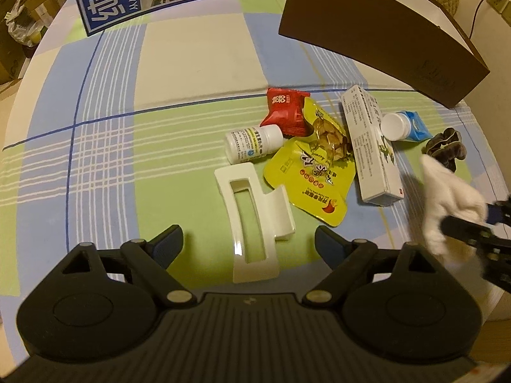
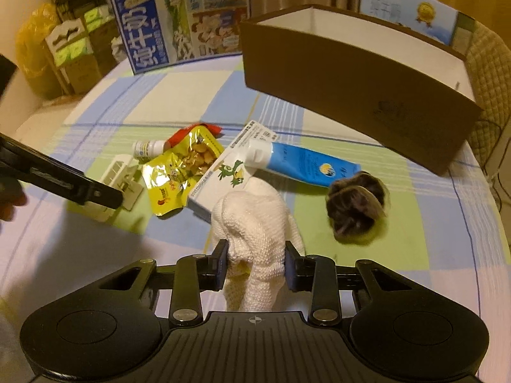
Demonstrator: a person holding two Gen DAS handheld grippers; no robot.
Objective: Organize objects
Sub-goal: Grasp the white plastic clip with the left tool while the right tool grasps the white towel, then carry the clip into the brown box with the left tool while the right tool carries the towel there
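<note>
My right gripper (image 2: 255, 266) is shut on a white knitted cloth (image 2: 258, 223), held just above the table; the same cloth (image 1: 447, 198) shows at the right of the left wrist view. My left gripper (image 1: 249, 242) is open, its fingers either side of a white hair claw clip (image 1: 252, 214) lying on the cloth. Beyond lie a yellow snack pouch (image 1: 313, 172), a red packet (image 1: 286, 111), a small white pill bottle (image 1: 252, 143), a long white box (image 1: 370, 143), a blue tube (image 2: 303, 162) and a dark scrunchie (image 2: 354, 210).
A brown open box (image 2: 351, 73) stands at the back right of the checked tablecloth (image 1: 159, 134). A blue milk carton (image 2: 179, 16) stands at the back left. Cardboard boxes and bags (image 2: 64, 48) sit beyond the table's left edge.
</note>
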